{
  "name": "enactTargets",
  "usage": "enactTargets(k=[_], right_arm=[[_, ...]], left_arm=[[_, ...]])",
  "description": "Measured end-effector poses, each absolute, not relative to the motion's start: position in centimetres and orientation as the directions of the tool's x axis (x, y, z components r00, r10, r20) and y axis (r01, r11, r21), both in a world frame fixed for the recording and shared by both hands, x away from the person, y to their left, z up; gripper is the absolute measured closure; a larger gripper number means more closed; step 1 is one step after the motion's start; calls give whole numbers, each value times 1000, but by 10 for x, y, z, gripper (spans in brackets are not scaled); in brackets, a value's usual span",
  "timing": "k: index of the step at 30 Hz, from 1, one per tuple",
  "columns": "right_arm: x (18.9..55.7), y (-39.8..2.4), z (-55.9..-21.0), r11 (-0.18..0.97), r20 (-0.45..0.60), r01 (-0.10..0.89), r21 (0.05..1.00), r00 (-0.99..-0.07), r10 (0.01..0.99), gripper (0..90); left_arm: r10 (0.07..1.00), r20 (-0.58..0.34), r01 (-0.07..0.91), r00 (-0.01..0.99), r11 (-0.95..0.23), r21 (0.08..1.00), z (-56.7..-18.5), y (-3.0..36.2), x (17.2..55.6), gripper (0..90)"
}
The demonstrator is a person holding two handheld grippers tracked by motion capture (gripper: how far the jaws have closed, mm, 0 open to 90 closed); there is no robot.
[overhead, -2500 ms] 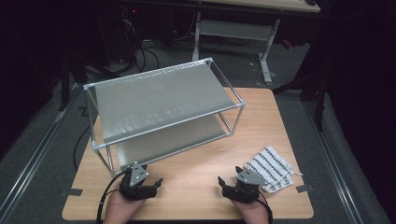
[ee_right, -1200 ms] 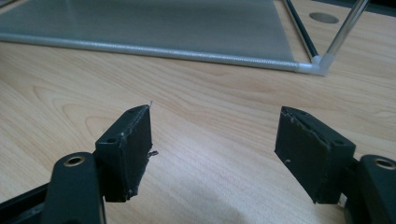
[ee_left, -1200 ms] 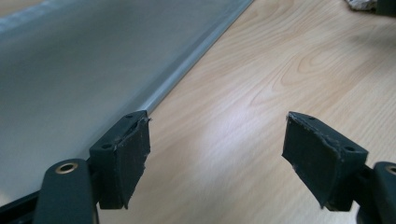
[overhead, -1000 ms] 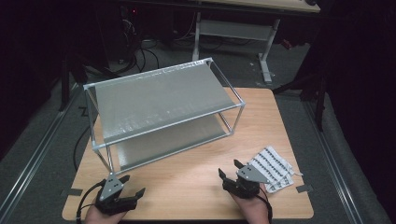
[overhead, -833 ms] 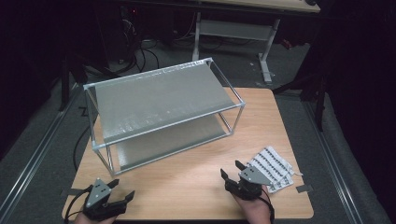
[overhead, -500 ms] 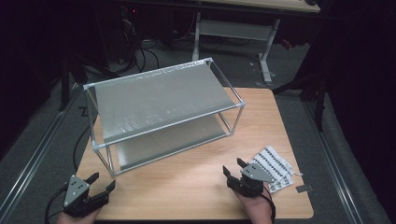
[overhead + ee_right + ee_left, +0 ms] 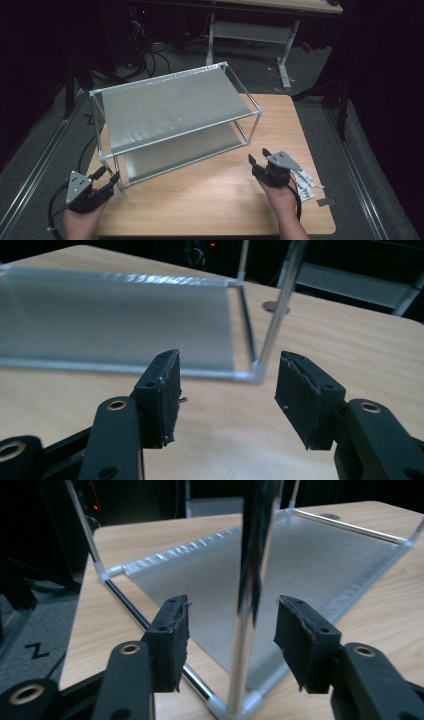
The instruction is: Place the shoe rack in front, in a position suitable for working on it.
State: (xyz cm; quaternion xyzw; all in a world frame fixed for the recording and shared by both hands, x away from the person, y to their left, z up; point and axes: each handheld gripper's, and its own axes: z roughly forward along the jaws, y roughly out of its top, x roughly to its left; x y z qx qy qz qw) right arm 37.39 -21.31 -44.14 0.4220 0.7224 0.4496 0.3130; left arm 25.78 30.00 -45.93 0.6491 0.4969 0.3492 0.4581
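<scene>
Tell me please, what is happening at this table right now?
A person holds a gripper in each hand at a two-tier metal shelf rack on a wooden table. The left gripper has its jaws around the rack's near corner post, closing but not touching it. The right gripper points at the opposite front corner post, jaws closing on nothing. Striped packets lie beside it.

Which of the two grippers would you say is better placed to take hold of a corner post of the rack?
Left, probably: the left gripper already has the rack's near corner post between its open jaws; the right gripper is short of its post.
</scene>
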Motion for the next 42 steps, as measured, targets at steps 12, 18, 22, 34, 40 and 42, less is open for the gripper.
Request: enactTargets(k=[12,18,22,34,40,42], right_arm=[[472,-207,-420,178,-30,408,896,-344,938,596],[483,-199,-423,179,-32,413,893,-339,940,793],[476,-201,-424,182,-39,405,896,-336,941,806],[433,-284,-429,121,-44,390,913,-201,979,802],[419,-327,-429,92,-38,390,916,-143,989,802],[418,-336,-429,86,-37,388,918,-132,991,803]], left_arm=[[955,3,310,297,-99,946,-459,300,261,755],[956,13,292,293,-103,951,-460,298,261,801],[952,5,304,307,-103,947,-460,296,261,805],[866,13,258,500,-163,952,-462,228,264,805],[838,20,234,546,-175,956,-463,195,273,804],[837,25,225,546,-175,959,-464,188,276,804]])
